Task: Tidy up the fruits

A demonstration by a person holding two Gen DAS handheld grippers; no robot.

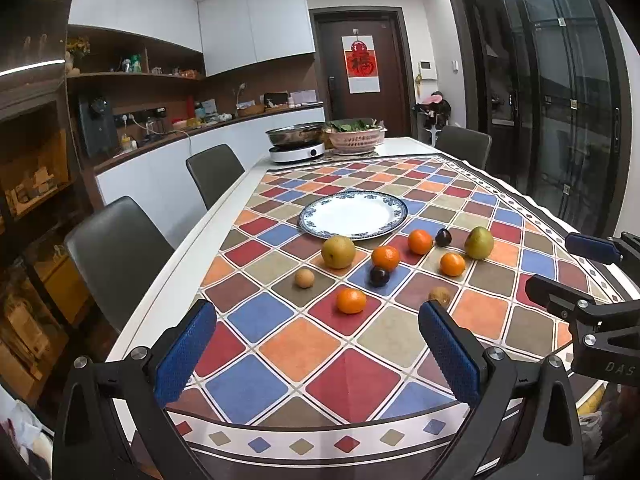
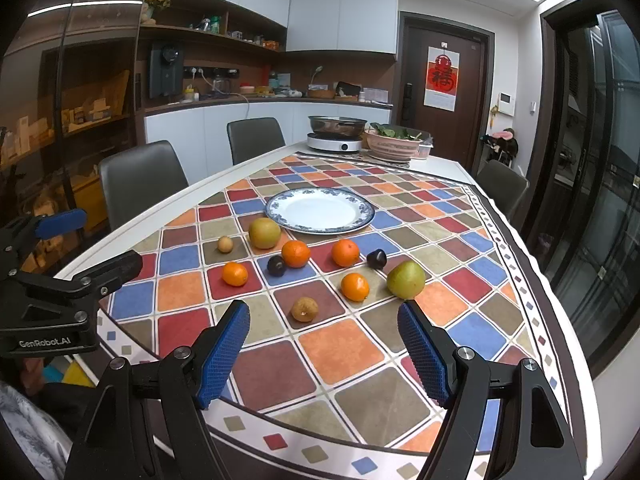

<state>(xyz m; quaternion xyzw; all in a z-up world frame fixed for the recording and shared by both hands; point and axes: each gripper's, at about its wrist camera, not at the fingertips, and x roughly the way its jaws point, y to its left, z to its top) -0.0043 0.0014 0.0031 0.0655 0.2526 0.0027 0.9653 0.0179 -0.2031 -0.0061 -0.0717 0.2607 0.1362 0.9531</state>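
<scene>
While nothing sits on the plate [image 2: 320, 210] yet, start with a close fruit. Both tongs wide open and empty: left tongs [image 1: 318, 342] low in the left view, right tongs [image 2: 323, 350] low in the right view. Fruits loose on the surface [image 2: 360, 354], mid-frame, just below the plate. Easy first pick for the right tongs: small brown fruit [image 2: 305, 309], right between the blue pads [image 2: 224, 354], a bit further up. Go slow, come low, close softly around the middle, because round fruit rolls. Lift, then set down gently mid-plate. Same for the orange [image 1: 351, 300] up ahead of the left tongs.

Fruits [image 2: 296, 254] before plate [image 2: 320, 226] — on table [image 2: 440, 168]
</scene>
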